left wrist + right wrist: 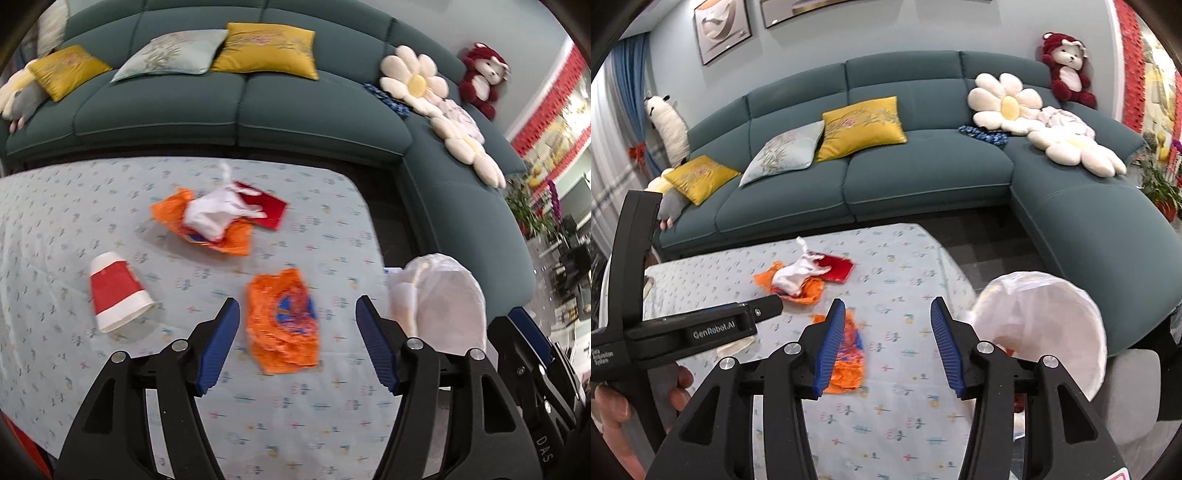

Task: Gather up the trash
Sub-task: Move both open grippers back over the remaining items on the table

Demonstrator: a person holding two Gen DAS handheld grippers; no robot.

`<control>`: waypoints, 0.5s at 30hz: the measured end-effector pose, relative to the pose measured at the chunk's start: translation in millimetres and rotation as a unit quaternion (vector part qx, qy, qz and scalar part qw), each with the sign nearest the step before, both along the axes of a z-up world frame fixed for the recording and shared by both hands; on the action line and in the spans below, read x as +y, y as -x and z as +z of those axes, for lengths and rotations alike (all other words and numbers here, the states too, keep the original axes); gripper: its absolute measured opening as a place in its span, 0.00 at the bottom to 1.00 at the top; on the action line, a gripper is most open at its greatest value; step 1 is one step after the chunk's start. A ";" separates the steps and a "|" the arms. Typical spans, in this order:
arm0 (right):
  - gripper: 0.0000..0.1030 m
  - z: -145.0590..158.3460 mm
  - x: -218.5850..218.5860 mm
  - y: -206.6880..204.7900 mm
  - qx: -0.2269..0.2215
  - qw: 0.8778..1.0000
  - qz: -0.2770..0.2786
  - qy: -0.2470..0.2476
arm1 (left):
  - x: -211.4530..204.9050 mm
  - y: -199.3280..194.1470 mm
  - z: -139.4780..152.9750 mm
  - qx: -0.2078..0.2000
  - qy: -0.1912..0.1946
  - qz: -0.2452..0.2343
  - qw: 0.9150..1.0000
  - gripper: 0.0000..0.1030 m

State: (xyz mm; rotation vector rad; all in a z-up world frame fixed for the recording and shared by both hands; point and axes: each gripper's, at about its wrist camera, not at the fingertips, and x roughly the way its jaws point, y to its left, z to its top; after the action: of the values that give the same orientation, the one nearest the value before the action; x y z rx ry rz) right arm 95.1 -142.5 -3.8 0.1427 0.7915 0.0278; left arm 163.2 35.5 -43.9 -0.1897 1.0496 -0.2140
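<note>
A crumpled orange wrapper (282,317) (849,354) lies on the cloth-covered table (48,229), right below my left gripper (297,306). That gripper is open and its pads are clear of the wrapper. A red-and-white paper cup (116,291) lies on its side to the left. Farther back, a white tissue (214,214) rests on another orange wrapper (170,210), beside a red packet (269,208). My right gripper (887,305) is open above the table with nothing between its fingers. A white-lined trash bin (1045,325) (443,299) stands at the table's right edge.
A teal corner sofa (923,173) wraps around the back and right of the table, with yellow and pale cushions, flower-shaped pillows and plush toys on it. A potted plant (1160,184) stands at the far right. A hand (613,402) holds the left gripper's handle.
</note>
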 end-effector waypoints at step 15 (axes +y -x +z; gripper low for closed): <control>0.52 -54.9 71.5 -27.7 0.058 0.997 0.053 0.007 | 112.5 -9.8 -46.5 0.034 -0.026 0.093 0.995 0.79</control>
State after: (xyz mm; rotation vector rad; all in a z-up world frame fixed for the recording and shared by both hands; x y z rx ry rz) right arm 122.8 -71.0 -58.7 0.0893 0.9135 0.1148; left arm 173.0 148.0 -90.4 -0.2480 1.0976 -0.0130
